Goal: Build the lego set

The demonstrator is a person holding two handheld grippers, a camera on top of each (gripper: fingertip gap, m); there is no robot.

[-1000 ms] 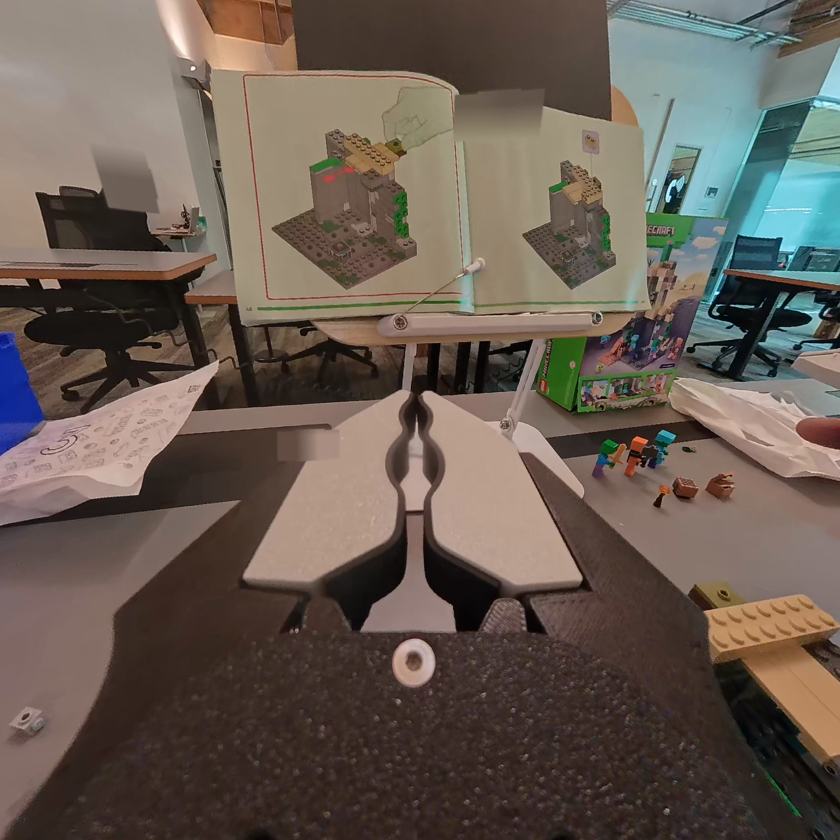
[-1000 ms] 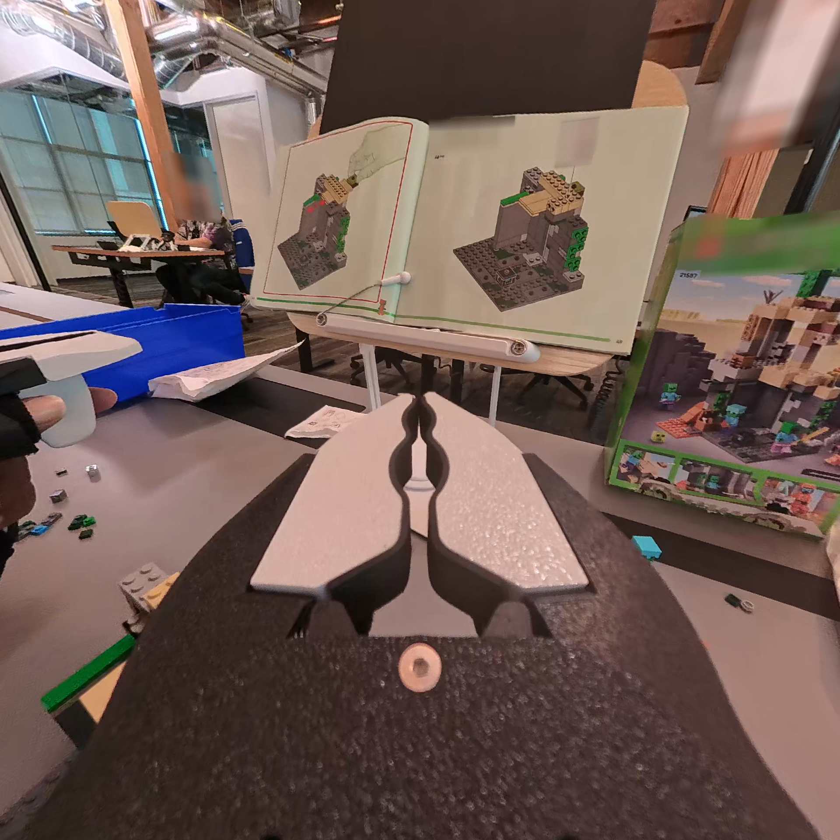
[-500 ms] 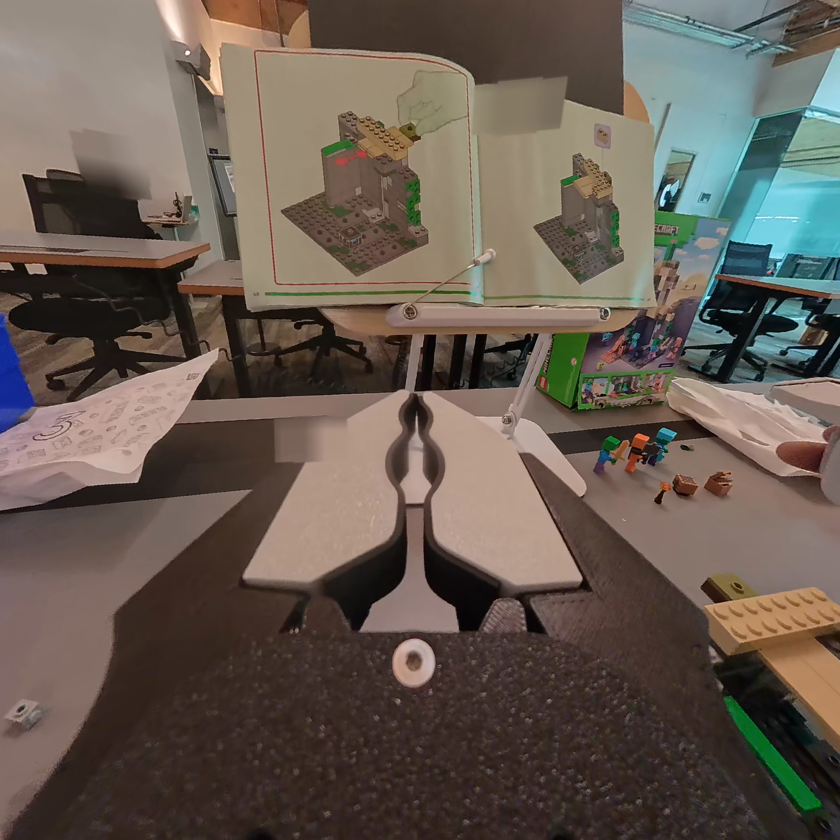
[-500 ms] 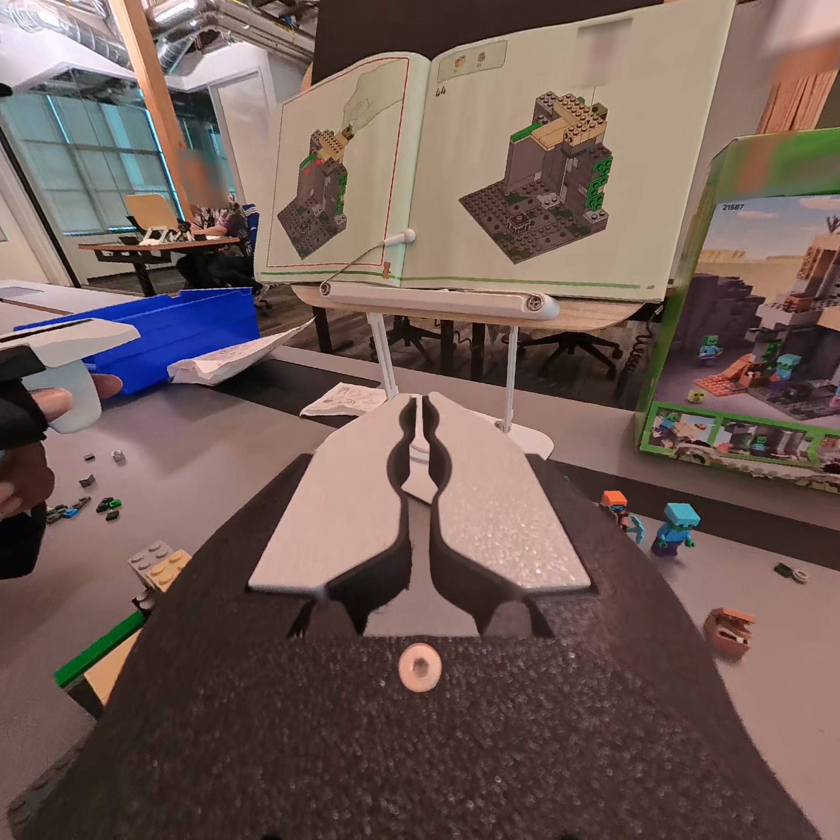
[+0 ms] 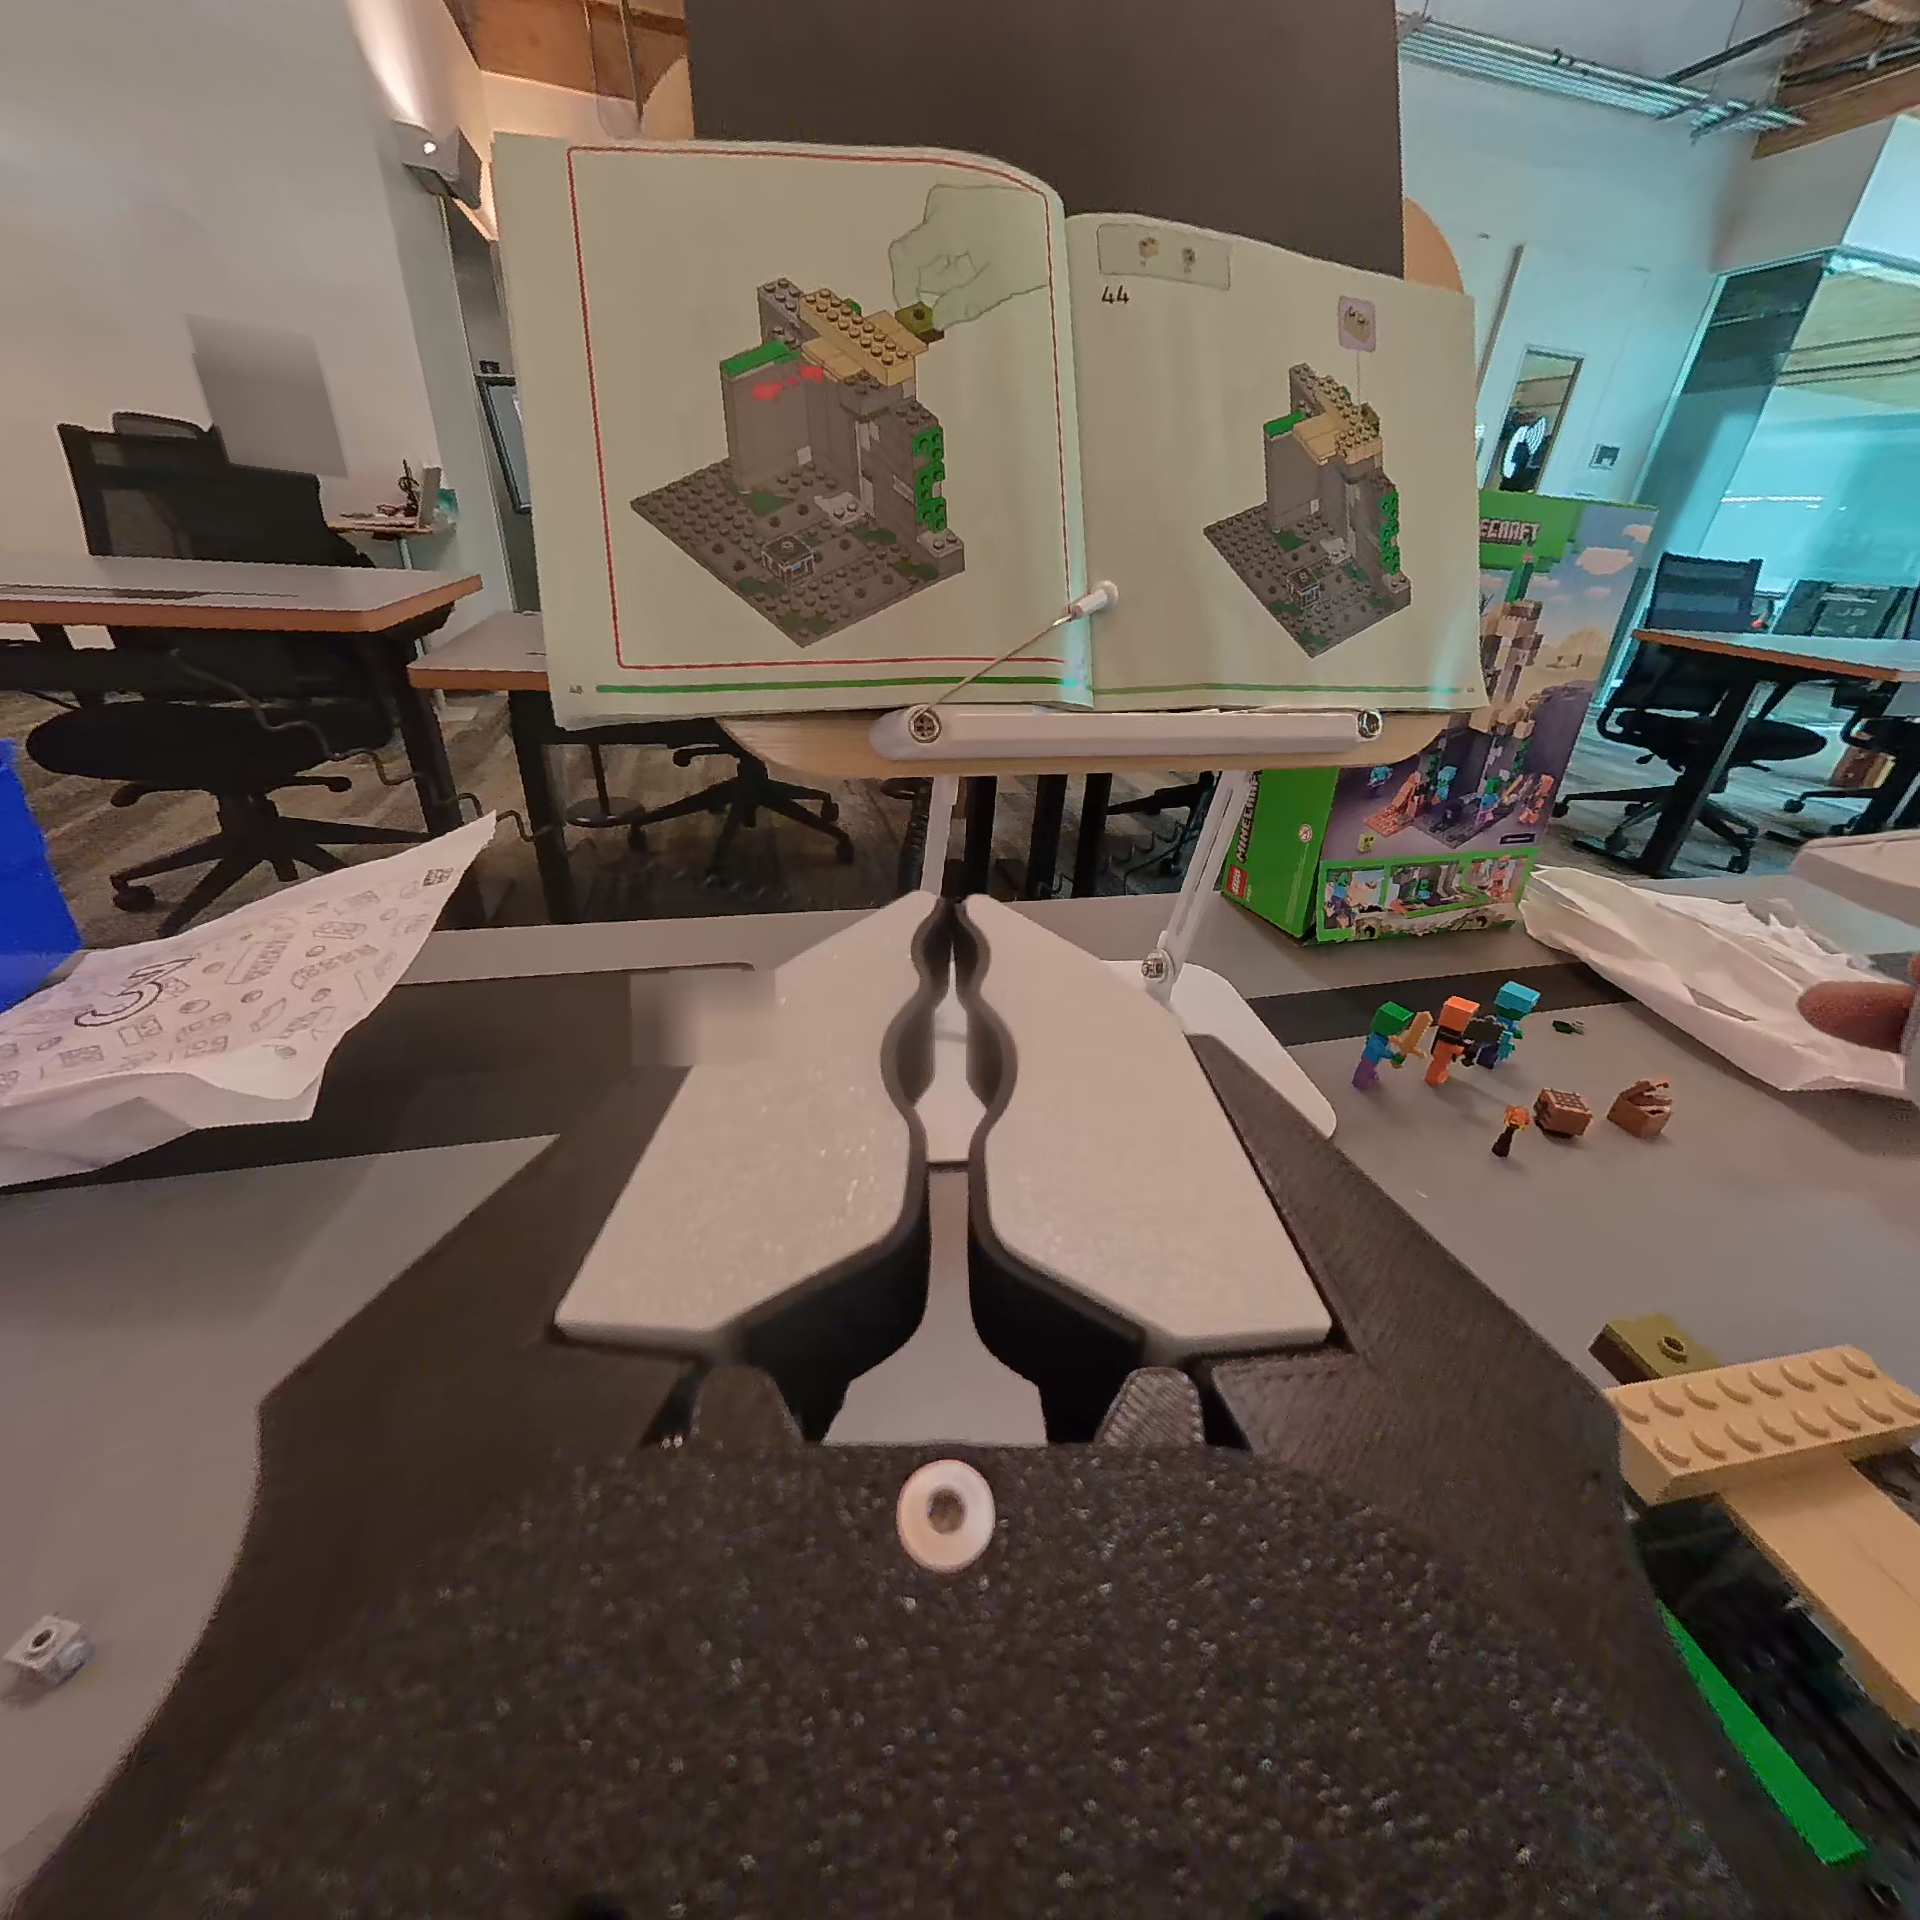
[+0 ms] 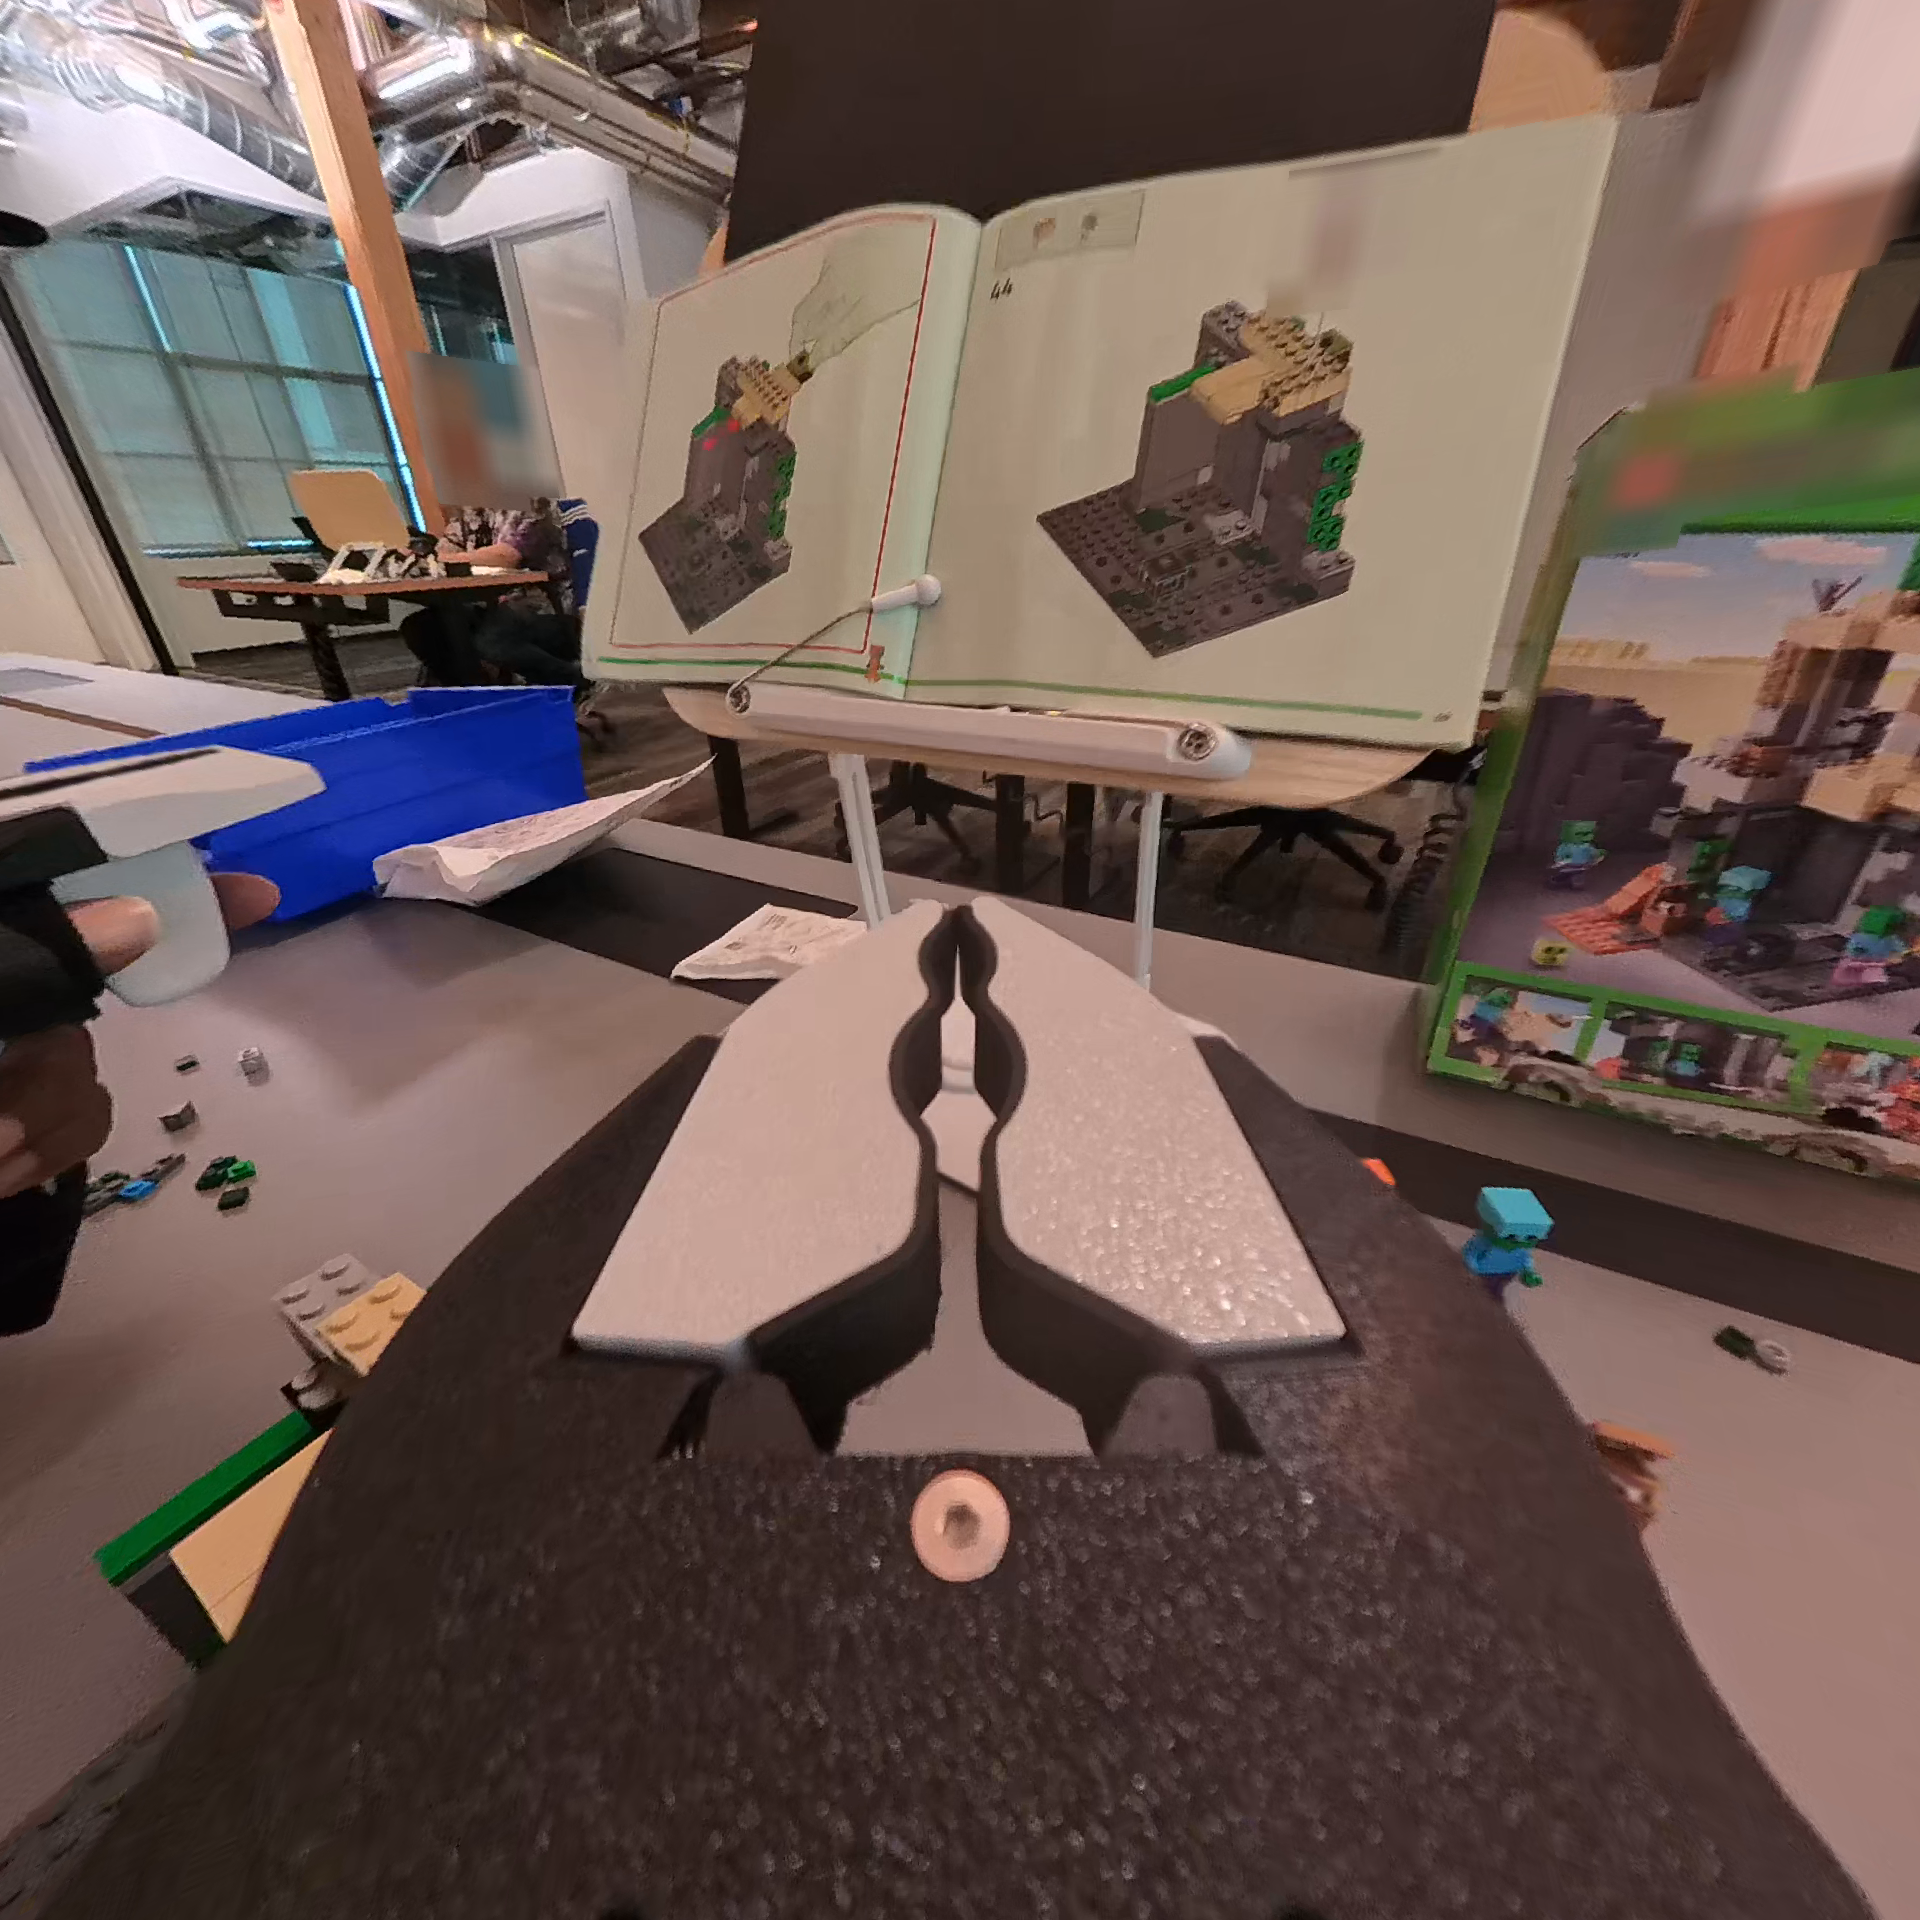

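Two hand-held grippers w/ pale grey fingers and black foam bodies point across a grey table (image 5: pixel 260 1247) toward an open instruction booklet (image 5: pixel 987 436) propped on a white and wood book stand (image 5: pixel 1132 732). The left gripper (image 5: pixel 951 920) has its fingers pressed together at the tips, nothing between them. The right gripper (image 6: pixel 958 920) is the same: tips meeting, empty.

The partly built lego model, w/ a tan studded plate and a green strip on top (image 5: pixel 1766 1423), sits low at the right edge of the left wrist view (just beside the left gripper's body). In the right wrist view it shows at lower left (image 6: pixel 343 1320).

Three small blocky minifigures (image 5: pixel 1444 1034) stand near a green cardboard set box (image 5: pixel 1382 831). Crumpled white paper bags (image 5: pixel 208 997) lie at the table's left, by a blue plastic bin (image 6: pixel 416 769). Loose small pieces (image 6: pixel 223 1169) are scattered nearby.
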